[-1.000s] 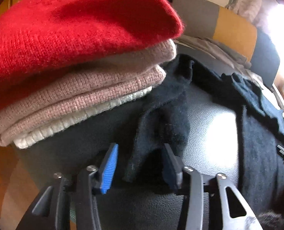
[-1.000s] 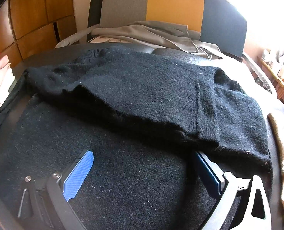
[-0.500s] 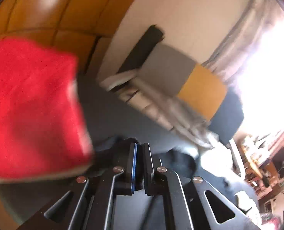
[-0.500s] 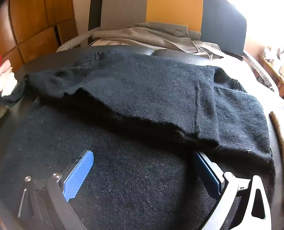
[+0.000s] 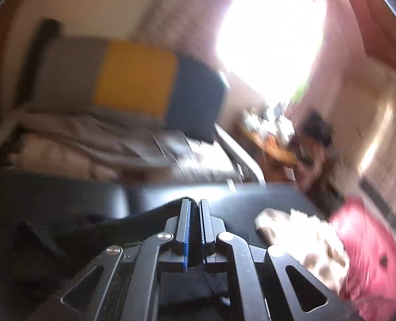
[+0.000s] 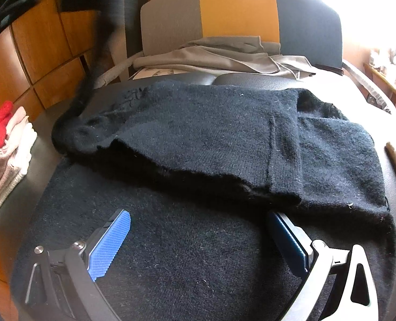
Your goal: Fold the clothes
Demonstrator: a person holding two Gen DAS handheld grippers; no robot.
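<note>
Since a second ago the left gripper [image 5: 195, 230] has closed on the black sleeve [image 6: 101, 50] and swung up and away from the folded pile [image 6: 5, 147], so its view is now blurry and looks across the room at the chair [image 5: 133, 80]. Its jaws are pinched tight, with a bit of black cloth squeezed between the blue pads. Seen from the right wrist, the sleeve now rises as a long thin strip from the left end of the black sweater [image 6: 224, 139], going up toward the top left corner. The sweater itself lies flat on the dark table [image 6: 48, 117], with its long side running left to right. One part is folded over the rest, and the folded edge slants down toward the right. The right gripper [image 6: 200, 238] has hardly moved. Its jaws are wide open and hold nothing, and they sit low over the near part of the sweater. The right finger's tip is tucked just under the folded edge. A gray cloth [image 6: 224, 56] lies on the chair seat behind the table.
</note>
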